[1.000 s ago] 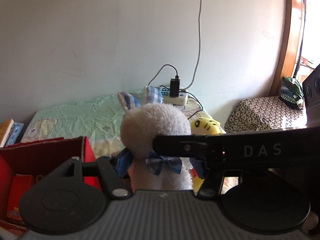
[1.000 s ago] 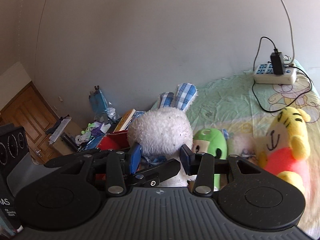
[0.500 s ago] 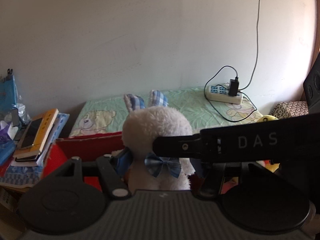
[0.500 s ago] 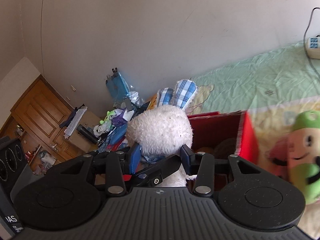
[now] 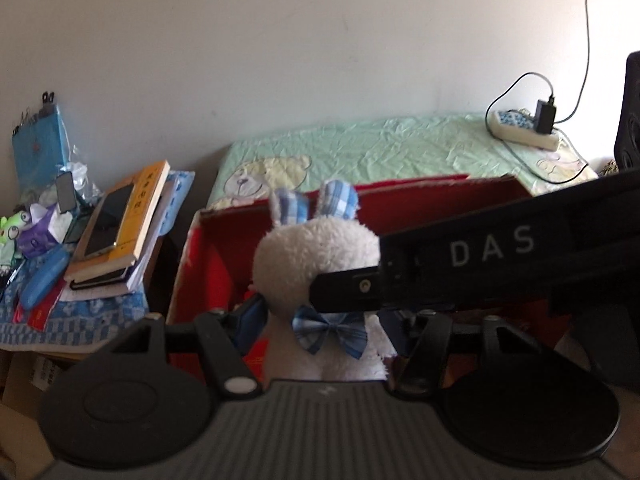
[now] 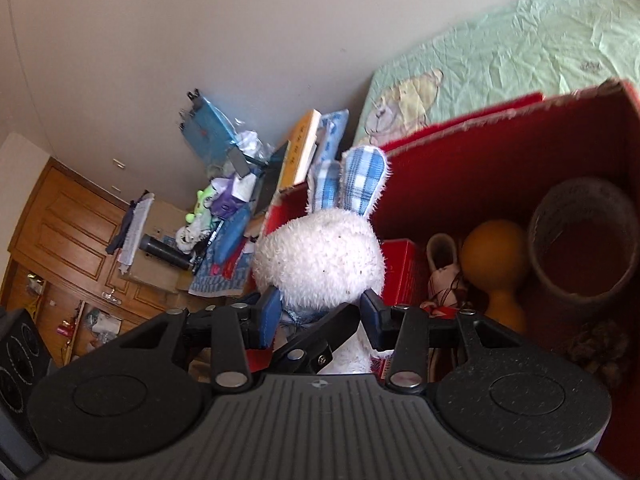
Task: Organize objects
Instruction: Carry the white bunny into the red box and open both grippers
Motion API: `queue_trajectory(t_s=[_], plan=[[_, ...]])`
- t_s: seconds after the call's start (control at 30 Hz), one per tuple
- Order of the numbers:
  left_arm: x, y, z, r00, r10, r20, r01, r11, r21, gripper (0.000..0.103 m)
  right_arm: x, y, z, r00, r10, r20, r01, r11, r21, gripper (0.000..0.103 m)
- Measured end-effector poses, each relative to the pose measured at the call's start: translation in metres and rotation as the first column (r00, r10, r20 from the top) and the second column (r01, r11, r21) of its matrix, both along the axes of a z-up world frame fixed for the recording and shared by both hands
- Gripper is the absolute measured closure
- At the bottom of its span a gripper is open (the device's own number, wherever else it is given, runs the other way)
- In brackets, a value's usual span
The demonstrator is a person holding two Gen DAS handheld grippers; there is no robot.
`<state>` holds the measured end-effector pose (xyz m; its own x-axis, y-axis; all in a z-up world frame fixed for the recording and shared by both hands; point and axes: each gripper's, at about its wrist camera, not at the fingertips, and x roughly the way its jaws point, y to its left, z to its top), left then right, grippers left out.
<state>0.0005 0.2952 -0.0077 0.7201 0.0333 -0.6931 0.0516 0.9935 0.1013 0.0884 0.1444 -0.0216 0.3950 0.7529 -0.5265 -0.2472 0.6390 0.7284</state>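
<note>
1. Fingers point(image 5: 248, 316) of the left gripper point(image 5: 320, 320) clamp the white plush rabbit point(image 5: 316, 256) at its neck, blue pads on both sides of its plaid bow point(image 5: 329, 330).
2. Left of the rabbit in the left wrist view, a stack of books point(image 5: 120, 232) with a phone point(image 5: 105, 221) on top lies on a cluttered blue checked cloth point(image 5: 80, 312).
3. Behind the rabbit stands an open red box point(image 5: 208, 248), and the rabbit hangs upright over its near left part.
4. Right of the rabbit, the right gripper's black arm marked DAS point(image 5: 492, 246) crosses in front of its cheek.
5. Far right of the rabbit, a power strip point(image 5: 524, 130) with a plugged charger lies on the green sheet of the bed point(image 5: 400, 144).
6. In the right wrist view, the right gripper point(image 6: 322, 312) also pinches the rabbit's neck between its fingers point(image 6: 270, 314), from behind the head.
7. Right of the rabbit, inside the box point(image 6: 500, 152), lie a small red carton point(image 6: 404, 272), a yellow rounded toy point(image 6: 496, 256) and a brown tube point(image 6: 580, 240).
</note>
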Motion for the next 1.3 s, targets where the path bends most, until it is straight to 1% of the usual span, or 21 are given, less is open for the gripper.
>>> queue_trajectory(t_s=[0.1,0.17,0.2,0.23,0.3,0.33,0.4,0.53,0.7,0.8,1.07,1.2,1.3], plan=[[0.001,0.006,-0.007,1.000,0.009,-0.026,-0.009,1.000,0.018,0.042,0.007,0.011,-0.005,0.999,0.003,-0.036,-0.004,1.000,-0.017,0.057],[0.000,0.010,-0.008,1.000,0.009,-0.022,-0.008,1.000,0.027,0.042,0.011,0.019,-0.009,0.998,0.004,-0.059,-0.006,0.999,-0.032,0.057],[-0.001,0.011,-0.008,1.000,0.005,-0.017,-0.005,1.000,0.030,0.039,0.012,0.022,-0.010,0.998,0.005,-0.067,-0.007,0.999,-0.036,0.057],[-0.003,0.011,-0.007,1.000,0.002,-0.011,-0.002,0.999,0.035,0.039,0.014,0.026,-0.012,0.997,0.008,-0.076,-0.011,0.999,-0.041,0.057],[-0.003,0.011,-0.008,1.000,0.013,0.000,-0.013,0.997,0.070,0.040,0.017,0.030,-0.015,0.996,0.011,-0.092,-0.016,0.999,-0.046,0.056],[-0.003,0.012,-0.009,1.000,0.017,-0.001,-0.017,0.997,0.076,0.040,0.019,0.034,-0.017,0.995,0.020,-0.102,-0.025,0.998,-0.052,0.056],[-0.003,0.016,-0.009,1.000,0.029,-0.013,-0.028,0.997,0.068,0.040,0.021,0.038,-0.019,0.992,0.036,-0.120,-0.042,0.998,-0.052,0.056],[-0.002,0.022,-0.011,0.999,0.049,-0.023,-0.048,0.996,0.072,0.040,0.023,0.045,-0.023,0.991,0.061,-0.122,-0.068,0.996,-0.054,0.051],[0.000,0.025,-0.013,0.998,0.059,-0.038,-0.056,0.996,0.072,0.038,0.022,0.041,-0.020,0.992,0.068,-0.111,-0.074,0.996,-0.055,0.051],[0.001,0.021,-0.015,0.996,0.070,-0.052,-0.065,0.994,0.089,0.037,0.019,0.034,-0.014,0.995,0.053,-0.087,-0.058,0.997,-0.060,0.051],[0.002,0.013,-0.010,0.993,0.091,-0.074,-0.083,0.992,0.099,0.036,0.002,0.016,0.000,1.000,-0.007,0.016,0.009,0.992,-0.129,0.051],[0.000,0.005,-0.005,0.993,0.090,-0.078,-0.083,0.992,0.099,0.036,-0.008,0.009,0.009,0.996,-0.049,0.076,0.065,0.973,-0.220,0.051],[-0.005,-0.005,0.001,0.995,0.075,-0.067,-0.069,0.993,0.095,0.034,-0.018,0.001,0.013,0.991,-0.075,0.113,0.103,0.960,-0.259,0.051]])
